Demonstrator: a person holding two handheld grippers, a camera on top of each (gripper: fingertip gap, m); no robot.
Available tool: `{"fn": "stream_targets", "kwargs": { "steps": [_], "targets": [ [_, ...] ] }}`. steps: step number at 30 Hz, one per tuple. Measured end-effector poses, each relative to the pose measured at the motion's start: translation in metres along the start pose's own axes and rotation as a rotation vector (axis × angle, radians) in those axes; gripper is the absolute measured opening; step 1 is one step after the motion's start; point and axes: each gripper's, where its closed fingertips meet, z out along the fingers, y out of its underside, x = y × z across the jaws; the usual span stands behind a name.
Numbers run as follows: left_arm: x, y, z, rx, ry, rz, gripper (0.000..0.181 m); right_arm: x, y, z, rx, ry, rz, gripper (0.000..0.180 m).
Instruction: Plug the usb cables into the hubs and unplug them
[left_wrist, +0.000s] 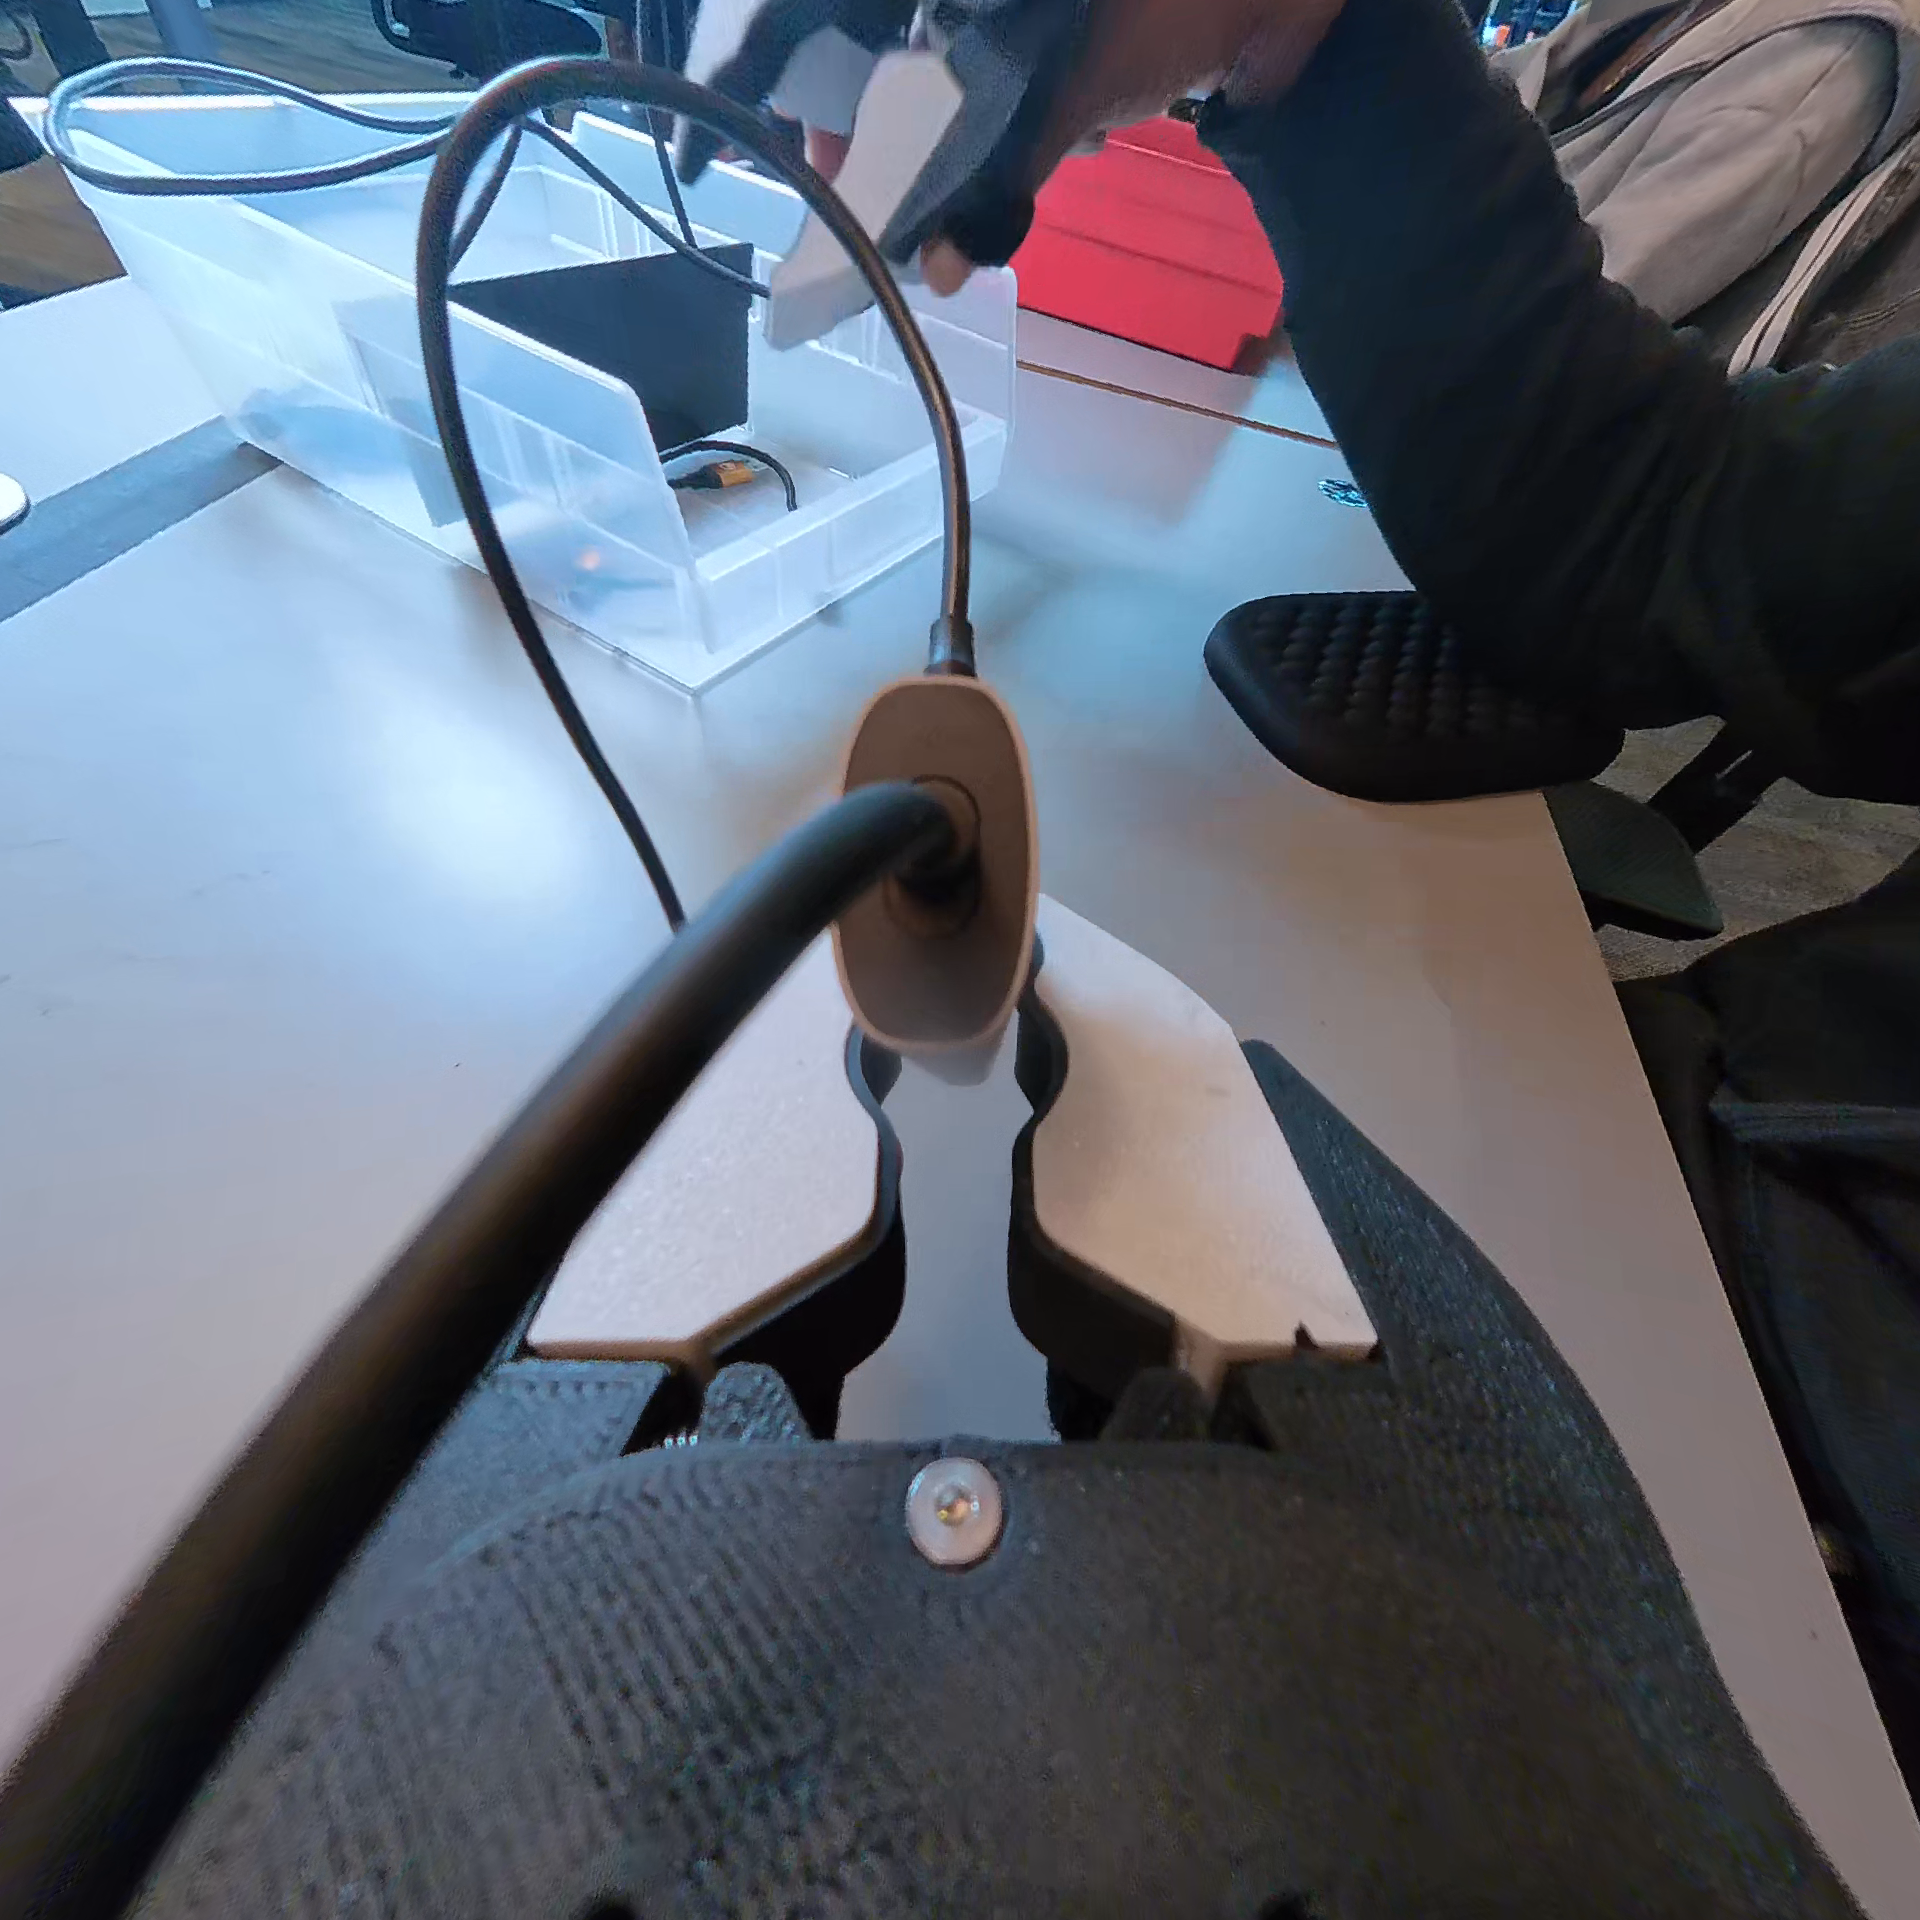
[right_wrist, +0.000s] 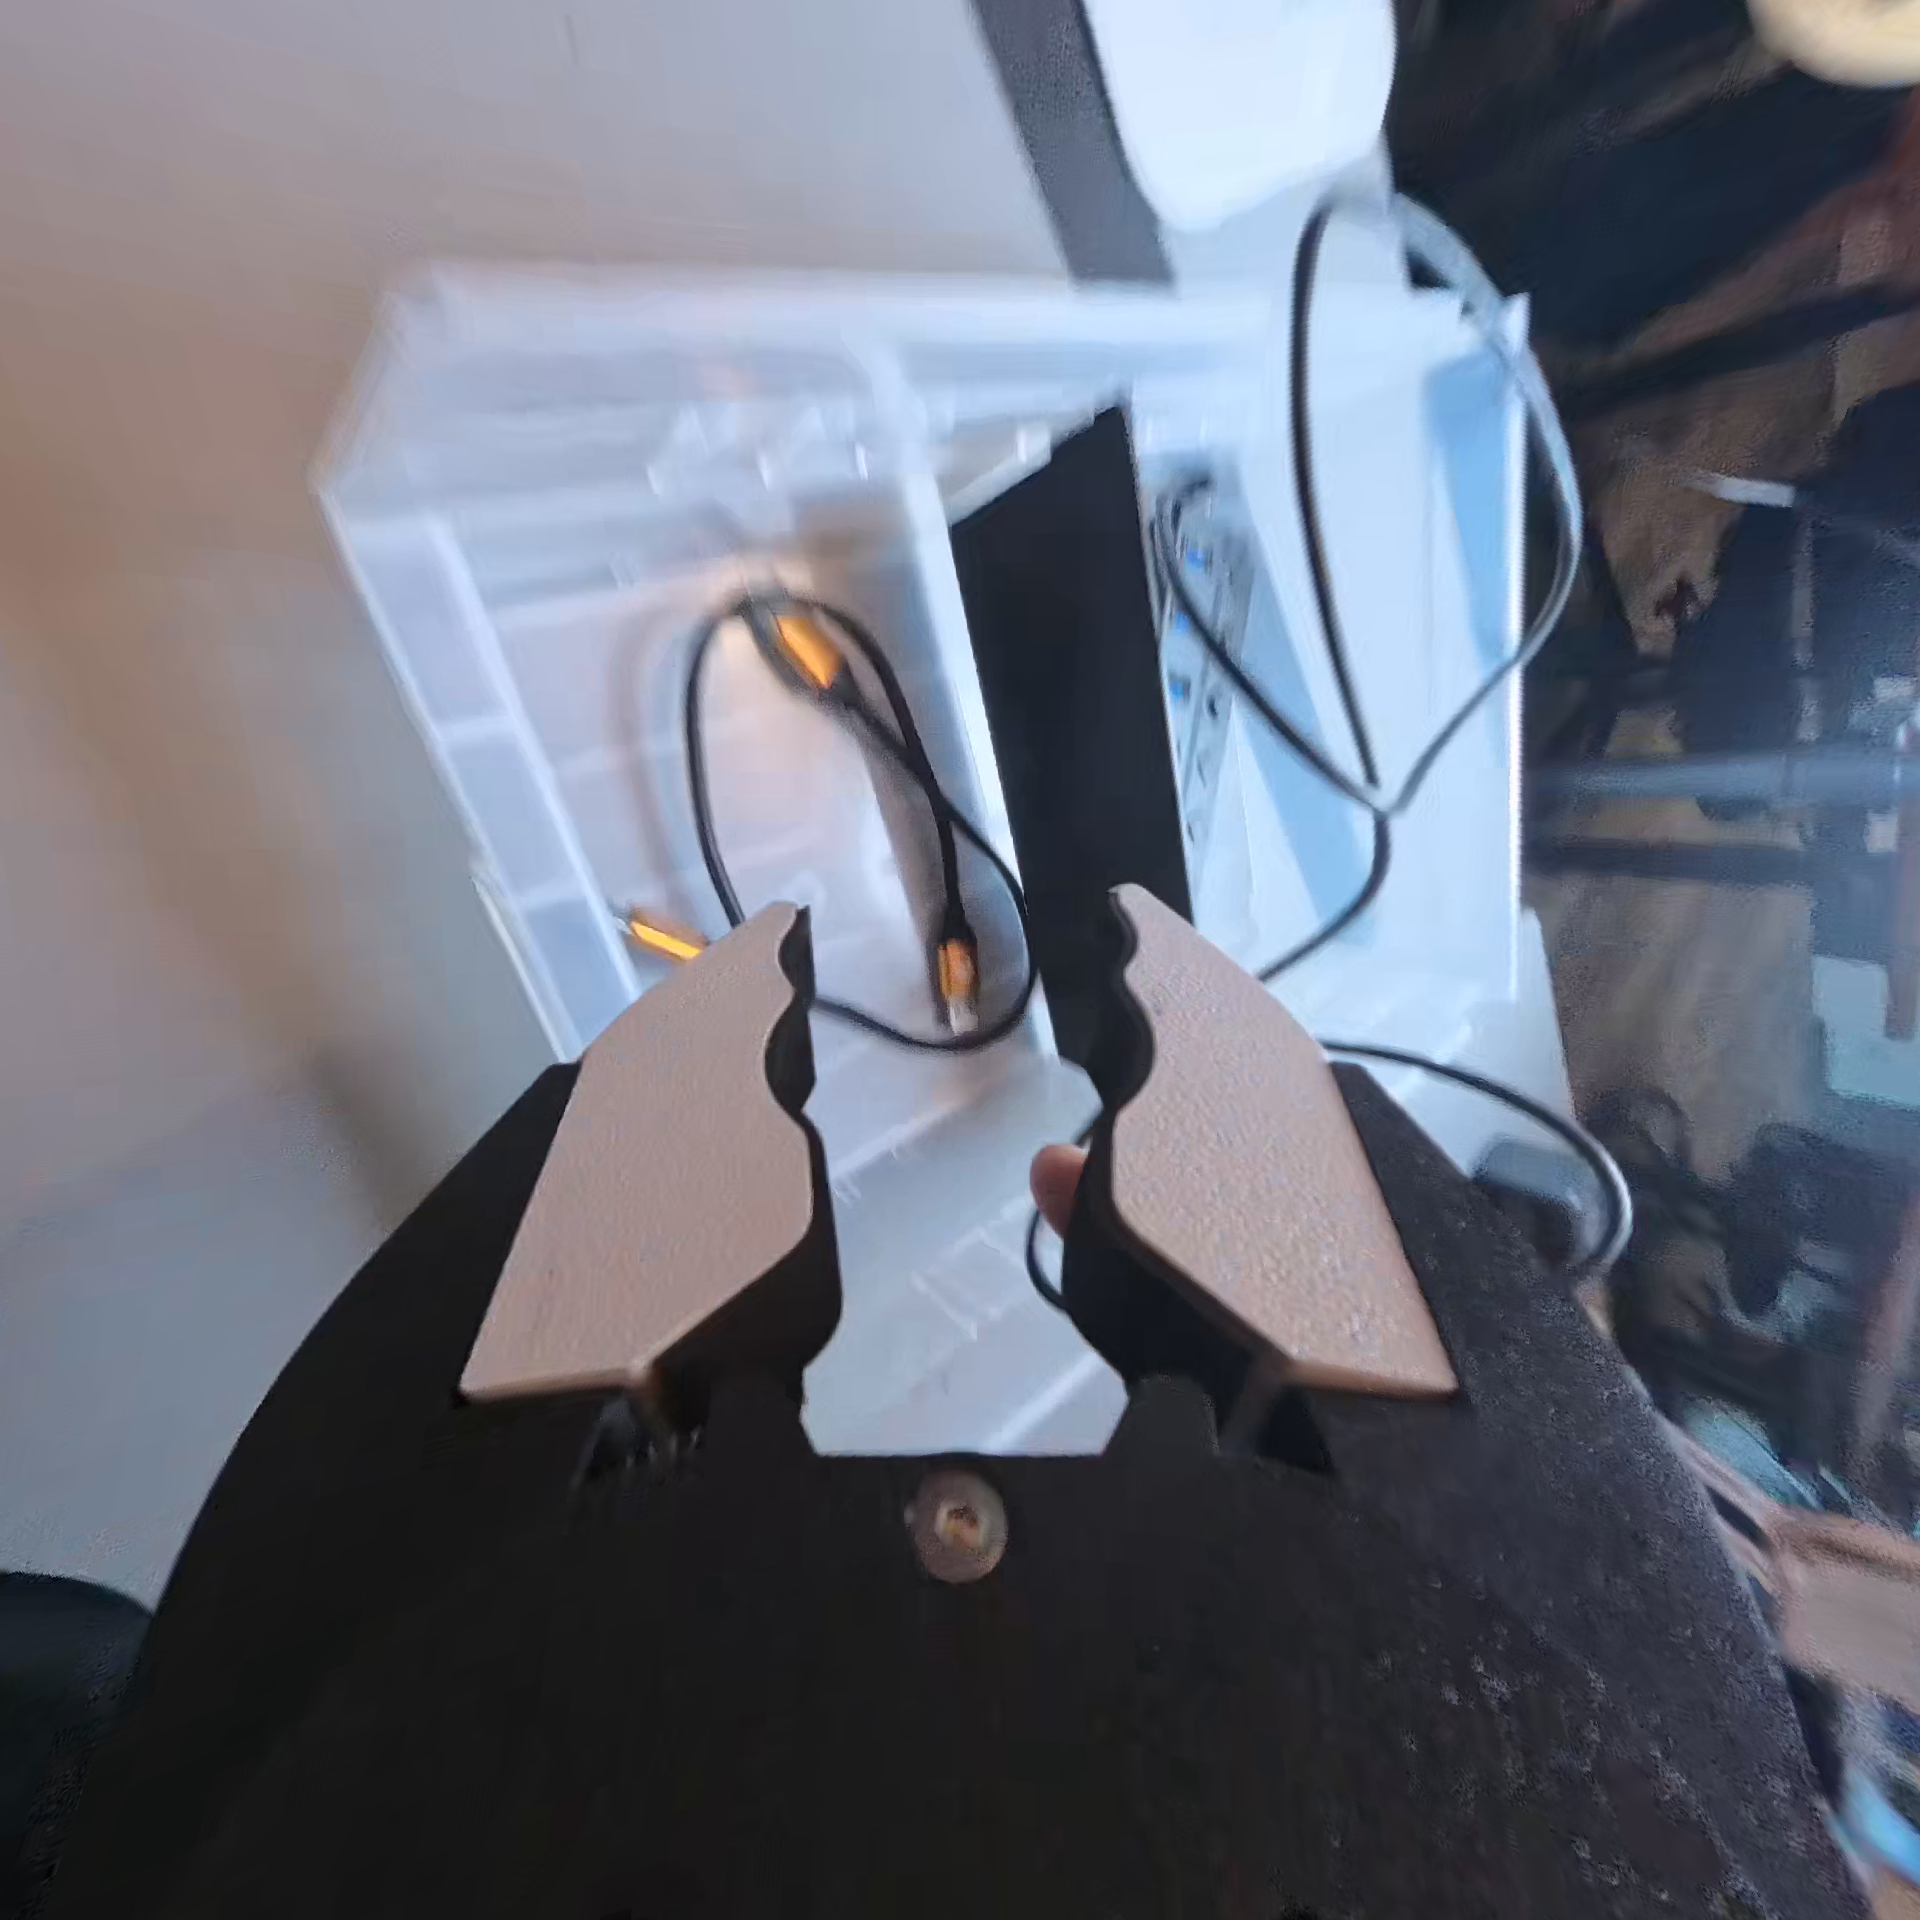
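L gripper fingers pinching grey hub w/ black cable, R gripper fingers spread over clear bin

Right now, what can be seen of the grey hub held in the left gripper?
The grey hub is seen end-on: a rounded, matte, metal-looking oval body, standing upright above the white table. The left gripper pinches its lower end between the fingertips. A thick black cable leaves the end facing the camera; a thinner black cable rises from its top and loops toward the clear bin. Its ports are hidden.
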Motion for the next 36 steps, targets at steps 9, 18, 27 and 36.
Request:
{"fn": "stream_targets", "kwargs": {
  "steps": [9, 18, 27, 36],
  "targets": [
    [-0.011, 0.013, 0.003, -0.098, -0.075, -0.022, 0.017, -0.134, -0.132, -0.109, 0.707, -0.438, -0.282, 0.04],
    [-0.015, 0.033, 0.006, -0.339, -0.284, 0.349, 0.017, -0.218, -0.145, -0.074, 0.559, -0.542, -0.433, 0.026],
    [-0.016, 0.04, 0.006, -0.374, -0.306, 0.516, 0.02, -0.228, -0.145, -0.069, 0.575, -0.548, -0.463, 0.008],
    [0.003, 0.004, -0.003, -0.175, -0.243, 0.542, 0.017, -0.223, -0.15, -0.082, 0.637, -0.521, -0.476, 0.008]
  ]
}}
